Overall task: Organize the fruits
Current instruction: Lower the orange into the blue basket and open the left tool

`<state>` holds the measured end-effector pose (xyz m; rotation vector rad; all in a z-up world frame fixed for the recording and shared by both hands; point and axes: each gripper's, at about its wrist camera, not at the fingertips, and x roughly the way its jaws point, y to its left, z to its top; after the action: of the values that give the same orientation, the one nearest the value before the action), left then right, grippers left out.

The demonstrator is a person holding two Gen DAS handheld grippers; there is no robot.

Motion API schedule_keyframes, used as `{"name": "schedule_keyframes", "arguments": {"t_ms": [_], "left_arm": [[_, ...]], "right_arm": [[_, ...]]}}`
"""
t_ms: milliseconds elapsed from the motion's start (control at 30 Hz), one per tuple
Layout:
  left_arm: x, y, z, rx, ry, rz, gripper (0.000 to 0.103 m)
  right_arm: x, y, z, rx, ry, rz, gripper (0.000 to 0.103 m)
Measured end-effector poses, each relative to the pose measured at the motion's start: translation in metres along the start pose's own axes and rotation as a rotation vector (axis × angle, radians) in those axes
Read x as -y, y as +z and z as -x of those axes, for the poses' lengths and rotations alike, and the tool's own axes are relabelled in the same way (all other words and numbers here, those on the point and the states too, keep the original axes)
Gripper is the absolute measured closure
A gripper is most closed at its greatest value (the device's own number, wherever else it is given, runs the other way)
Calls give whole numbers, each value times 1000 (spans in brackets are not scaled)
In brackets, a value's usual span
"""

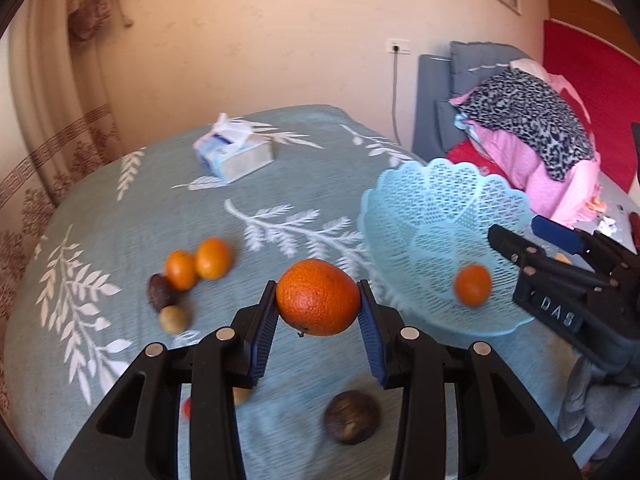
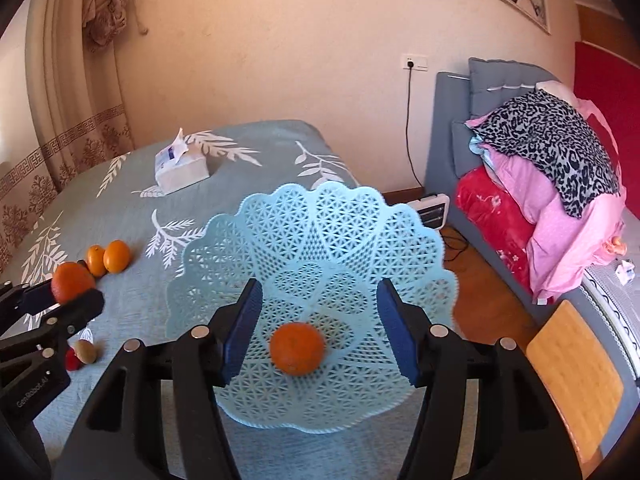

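My left gripper is shut on a large orange and holds it above the teal cloth, left of the light blue lattice basket. One small orange lies in the basket. My right gripper is open and empty over the basket, just above that orange. The left gripper and its orange also show at the left of the right wrist view. Two small oranges, a dark fruit and a kiwi lie on the cloth at left.
A dark round fruit lies on the cloth under my left gripper. A tissue box stands at the back of the table. A bed with piled clothes is to the right, and a wooden chair seat at lower right.
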<state>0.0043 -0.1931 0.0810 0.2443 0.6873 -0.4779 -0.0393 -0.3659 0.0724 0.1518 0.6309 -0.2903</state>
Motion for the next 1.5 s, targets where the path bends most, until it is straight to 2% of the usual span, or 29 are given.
{"name": "schedule_keyframes", "arguments": {"t_ms": [367,667,733,800,867,1300,1500], "left_arm": [[37,24,-33,-52,-158,-32,64],[52,26,-45,-69,-189,-54,63],[52,26,-44,-63,-179,-49,56],[48,27,-44,-60,-160,-30,42],[43,27,-44,-63,-156,-7,34],[24,25,-21,19,-79,10,18],[12,21,-7,48,-50,23,18]], "right_arm": [[25,-3,11,17,-23,-53,42],[31,-3,11,18,-37,-64,41],[30,-4,11,17,-41,-64,41],[31,-3,11,19,-43,-69,41],[32,-4,12,21,-44,-73,40],[24,-4,16,27,-38,-57,38],[18,-5,20,31,-28,-44,37]]}}
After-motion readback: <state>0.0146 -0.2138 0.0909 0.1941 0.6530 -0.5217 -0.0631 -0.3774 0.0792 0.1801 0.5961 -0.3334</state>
